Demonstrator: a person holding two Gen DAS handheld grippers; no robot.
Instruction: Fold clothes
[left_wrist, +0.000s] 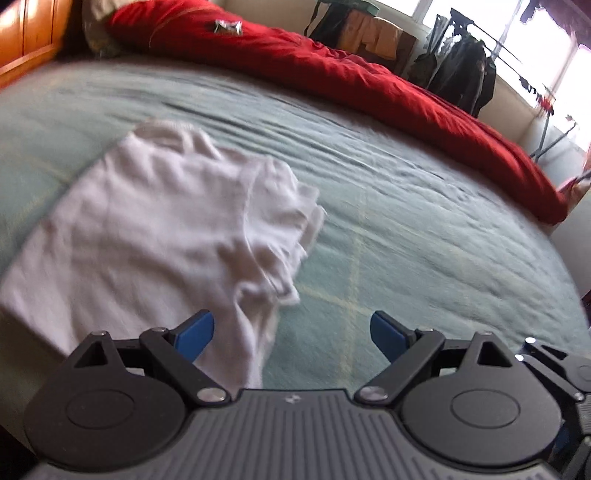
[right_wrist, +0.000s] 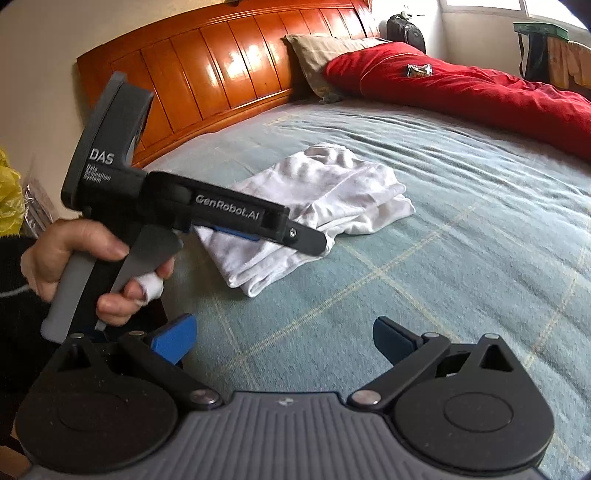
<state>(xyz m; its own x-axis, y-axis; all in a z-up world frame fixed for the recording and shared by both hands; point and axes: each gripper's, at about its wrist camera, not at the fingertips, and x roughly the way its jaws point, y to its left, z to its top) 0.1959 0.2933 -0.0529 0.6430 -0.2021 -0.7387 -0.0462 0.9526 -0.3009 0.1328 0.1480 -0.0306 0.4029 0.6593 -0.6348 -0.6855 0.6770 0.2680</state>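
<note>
White garment lies on the bed, both grippers released.
Left gripper (left_wrist: 291, 334) gapes, garment (left_wrist: 166, 229) touching neither finger; right gripper (right_wrist: 284, 338) gapes over bare bedspread (right_wrist: 461, 229).

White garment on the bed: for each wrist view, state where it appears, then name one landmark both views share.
Left wrist view: the white garment fills left of centre, reaching between the open left gripper.
Right wrist view: centre, partly behind the left gripper.
Shared landmark: red duvet.
</note>
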